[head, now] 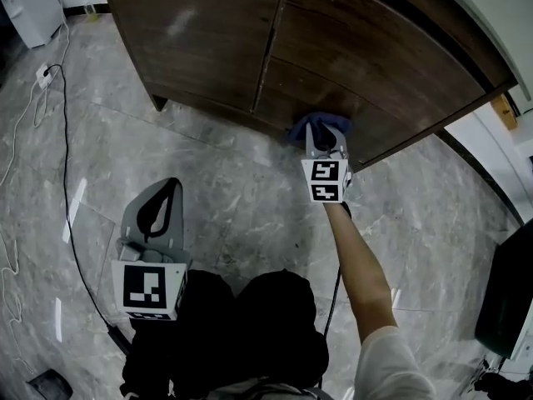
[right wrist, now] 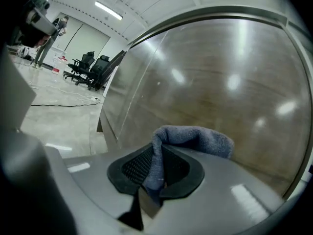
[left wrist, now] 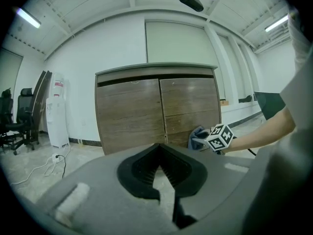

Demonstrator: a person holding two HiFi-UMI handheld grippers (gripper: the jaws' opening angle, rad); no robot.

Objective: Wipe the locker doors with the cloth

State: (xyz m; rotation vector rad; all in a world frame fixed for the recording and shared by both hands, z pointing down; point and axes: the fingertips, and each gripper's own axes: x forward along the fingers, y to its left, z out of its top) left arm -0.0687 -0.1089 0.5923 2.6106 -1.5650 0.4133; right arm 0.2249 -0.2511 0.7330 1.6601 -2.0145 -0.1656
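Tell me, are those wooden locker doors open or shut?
Shut. In the left gripper view both locker doors sit flush with each other, with only a thin seam between them and nothing of the inside showing.

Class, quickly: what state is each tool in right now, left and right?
Left tool: closed, empty.
Right tool: closed on the blue cloth.

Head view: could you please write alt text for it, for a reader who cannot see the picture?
Seen from above, the right gripper holds a blue cloth in its jaws near the bottom of the right-hand wooden locker door. The left gripper hangs empty, jaws together, over the grey stone floor.
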